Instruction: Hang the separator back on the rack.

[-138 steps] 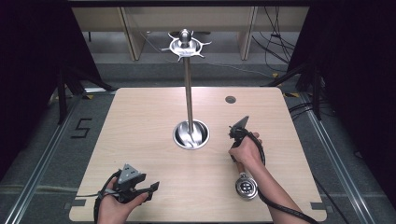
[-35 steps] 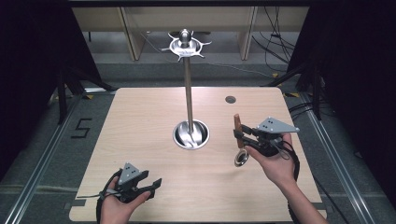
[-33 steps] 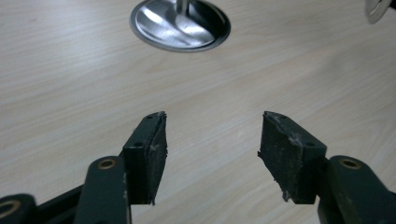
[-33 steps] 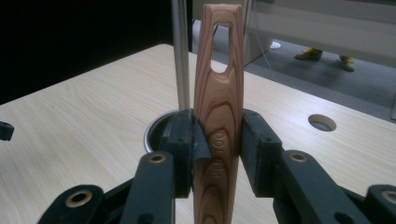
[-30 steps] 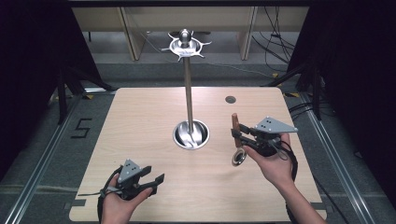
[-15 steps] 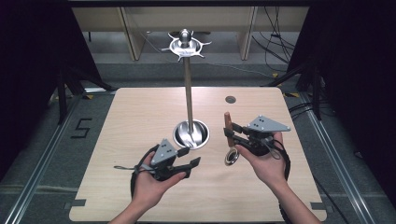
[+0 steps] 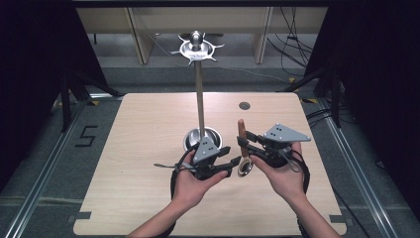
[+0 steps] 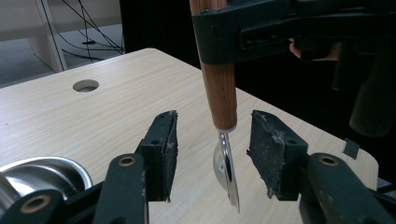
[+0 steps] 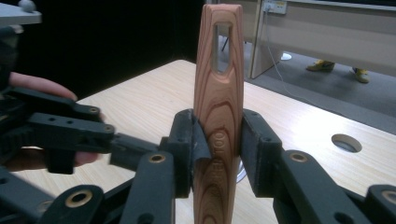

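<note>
Closing beside the spoon (image 8: 225,154), left tongs (image 8: 212,154) arrived.

Left hand-held gripper (image 7: 229,161) now beside spoon (image 7: 242,148)

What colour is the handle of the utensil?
Reddish-brown wood grain; the handle shows best in the right gripper view.

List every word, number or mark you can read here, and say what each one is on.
"5": dark figure on the grey floor left of the table.
Lettering stamped down the wooden handle, in the right gripper view: too blurred to read for certain.
Nothing else is legible.
</note>
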`<move>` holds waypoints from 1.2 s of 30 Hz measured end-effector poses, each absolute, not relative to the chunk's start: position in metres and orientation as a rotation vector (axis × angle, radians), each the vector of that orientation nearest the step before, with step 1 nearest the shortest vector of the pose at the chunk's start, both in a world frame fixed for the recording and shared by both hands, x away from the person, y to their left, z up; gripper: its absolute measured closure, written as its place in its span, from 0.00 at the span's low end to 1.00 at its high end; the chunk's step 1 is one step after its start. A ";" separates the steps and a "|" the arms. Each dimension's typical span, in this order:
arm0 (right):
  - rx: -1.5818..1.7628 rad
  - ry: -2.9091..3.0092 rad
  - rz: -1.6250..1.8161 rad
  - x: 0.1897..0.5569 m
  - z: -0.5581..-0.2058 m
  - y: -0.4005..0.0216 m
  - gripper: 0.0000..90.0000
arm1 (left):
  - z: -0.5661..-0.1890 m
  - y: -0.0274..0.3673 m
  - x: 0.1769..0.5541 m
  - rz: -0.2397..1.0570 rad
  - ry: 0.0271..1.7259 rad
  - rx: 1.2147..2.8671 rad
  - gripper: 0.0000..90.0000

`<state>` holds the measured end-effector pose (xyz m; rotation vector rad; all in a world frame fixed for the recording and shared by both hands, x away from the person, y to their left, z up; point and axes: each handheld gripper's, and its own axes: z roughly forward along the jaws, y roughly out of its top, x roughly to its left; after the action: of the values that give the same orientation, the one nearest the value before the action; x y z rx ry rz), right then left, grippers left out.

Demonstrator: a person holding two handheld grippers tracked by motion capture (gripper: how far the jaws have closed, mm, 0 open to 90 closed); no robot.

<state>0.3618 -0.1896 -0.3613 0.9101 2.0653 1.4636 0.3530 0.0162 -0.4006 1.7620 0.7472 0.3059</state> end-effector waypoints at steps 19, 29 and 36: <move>0.929 2.086 1.512 0.359 -0.362 -0.183 0.76 | -0.403 0.005 0.365 0.286 0.742 1.712 0.66; 0.948 2.090 1.571 0.360 -0.360 -0.186 0.74 | -0.403 0.005 0.367 0.302 0.731 1.689 0.80; 0.914 2.066 1.614 0.354 -0.347 -0.204 0.55 | -0.397 0.019 0.373 0.331 0.753 1.688 0.80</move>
<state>0.3539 -0.2038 -0.3473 0.9141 2.0664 1.6139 0.3735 0.0186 -0.3971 1.6878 0.7525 0.3306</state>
